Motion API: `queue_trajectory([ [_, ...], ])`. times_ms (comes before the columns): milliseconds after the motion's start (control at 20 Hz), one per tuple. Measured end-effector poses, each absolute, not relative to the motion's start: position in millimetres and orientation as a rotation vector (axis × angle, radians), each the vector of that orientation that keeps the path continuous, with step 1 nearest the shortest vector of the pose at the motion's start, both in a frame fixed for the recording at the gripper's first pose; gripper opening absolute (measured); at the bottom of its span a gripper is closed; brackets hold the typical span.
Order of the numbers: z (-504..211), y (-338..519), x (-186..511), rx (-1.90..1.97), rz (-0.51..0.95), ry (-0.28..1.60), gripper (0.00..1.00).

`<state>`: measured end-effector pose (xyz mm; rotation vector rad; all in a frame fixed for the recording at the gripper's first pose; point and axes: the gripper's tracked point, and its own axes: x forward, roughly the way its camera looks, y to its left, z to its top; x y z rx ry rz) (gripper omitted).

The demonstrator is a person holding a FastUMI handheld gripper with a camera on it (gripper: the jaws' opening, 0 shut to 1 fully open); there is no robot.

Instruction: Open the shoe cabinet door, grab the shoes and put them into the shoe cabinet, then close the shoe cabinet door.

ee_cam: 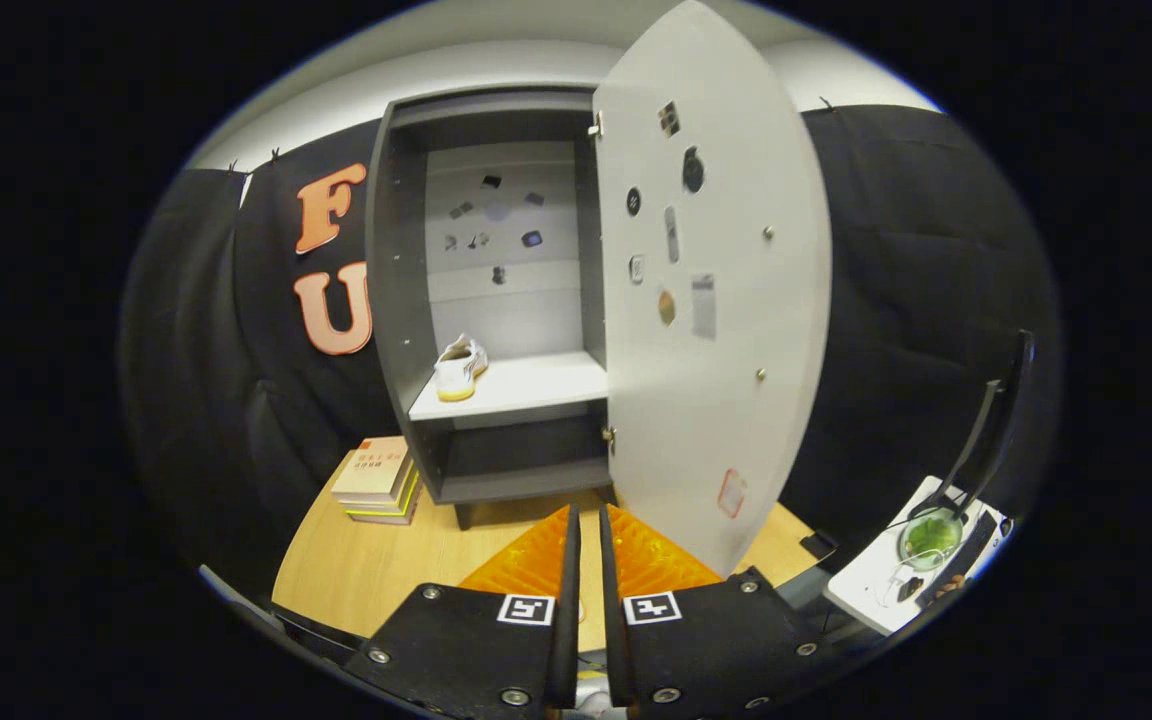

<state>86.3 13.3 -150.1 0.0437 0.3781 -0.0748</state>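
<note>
Gripper (pixel 586 520) at bottom centre, fingers pressed nearly together, holding nothing. White sneaker (pixel 460 367) on shelf left edge inside shoe cabinet (pixel 399 300); cabinet door (pixel 726 330) swung wide open, right of centre. Risks: sneaker toe overhangs shelf front, closing door may clip it; door edge near gripper, push could slip off; cabinet may shift on counter (pixel 376 560).

Grey shoe cabinet (pixel 404 300) seen standing on the wooden floor, its pale door (pixel 711 300) swung wide open at the right. One white shoe (pixel 460 367), yellowish sole, laid at the shelf's left end.
</note>
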Motion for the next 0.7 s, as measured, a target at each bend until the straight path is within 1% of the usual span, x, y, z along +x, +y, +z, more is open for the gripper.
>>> queue_trajectory([
  [300, -256.4, 60.8, 109.6, 0.083, 0.055, 0.594, 0.12],
  [700, -373.9, 80.9, 140.1, -0.019, 0.173, 0.825, 0.12],
])
